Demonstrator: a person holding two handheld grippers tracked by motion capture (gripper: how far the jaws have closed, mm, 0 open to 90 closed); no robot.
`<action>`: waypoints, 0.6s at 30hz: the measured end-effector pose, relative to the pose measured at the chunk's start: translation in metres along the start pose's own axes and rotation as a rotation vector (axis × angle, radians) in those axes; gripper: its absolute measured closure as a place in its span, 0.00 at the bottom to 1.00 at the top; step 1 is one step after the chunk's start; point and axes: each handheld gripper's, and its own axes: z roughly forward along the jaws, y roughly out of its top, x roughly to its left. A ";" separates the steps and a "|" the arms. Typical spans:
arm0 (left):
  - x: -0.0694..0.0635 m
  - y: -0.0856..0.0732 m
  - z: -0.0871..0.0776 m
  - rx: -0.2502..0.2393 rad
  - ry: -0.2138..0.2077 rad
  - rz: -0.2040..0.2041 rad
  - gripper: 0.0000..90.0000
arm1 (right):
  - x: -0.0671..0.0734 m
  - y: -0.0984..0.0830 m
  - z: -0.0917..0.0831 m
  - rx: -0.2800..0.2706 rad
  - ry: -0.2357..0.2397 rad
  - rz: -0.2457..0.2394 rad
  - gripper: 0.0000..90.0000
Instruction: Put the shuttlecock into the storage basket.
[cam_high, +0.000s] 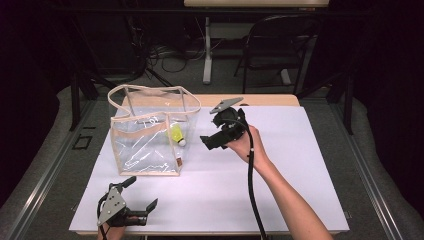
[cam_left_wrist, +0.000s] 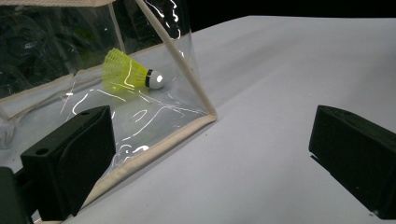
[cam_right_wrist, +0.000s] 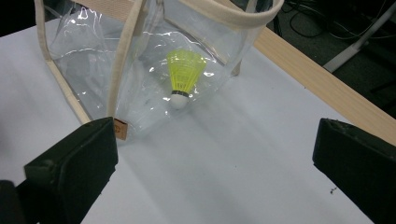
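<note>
One yellow shuttlecock (cam_high: 176, 134), white cork tip down, lies inside the clear bag (cam_high: 145, 145) against its right-hand wall. The bag, beige-trimmed with soft handles, stands upright on the white table sheet (cam_high: 280, 165).

Your right gripper (cam_high: 215, 131) is raised just beside the bag's right side, jaws spread wide, holding nothing. Your left gripper (cam_high: 137, 200) sits low at the table's near edge, in front of the bag's near corner, jaws likewise wide and empty.

Risk: the bag is light and floppy. Nudge a wall or snag a handle and it could tip or slide, rolling the shuttlecock away.
</note>
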 end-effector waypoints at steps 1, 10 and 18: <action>0.000 0.000 0.000 0.000 0.001 0.000 0.01 | 0.002 -0.004 -0.004 -0.006 -0.001 -0.004 0.00; 0.000 0.000 0.000 0.003 -0.001 0.003 0.01 | 0.007 -0.026 -0.016 -0.042 0.003 -0.015 0.00; 0.000 0.000 0.000 0.000 0.000 0.001 0.01 | 0.010 -0.040 -0.024 -0.064 0.004 -0.011 0.00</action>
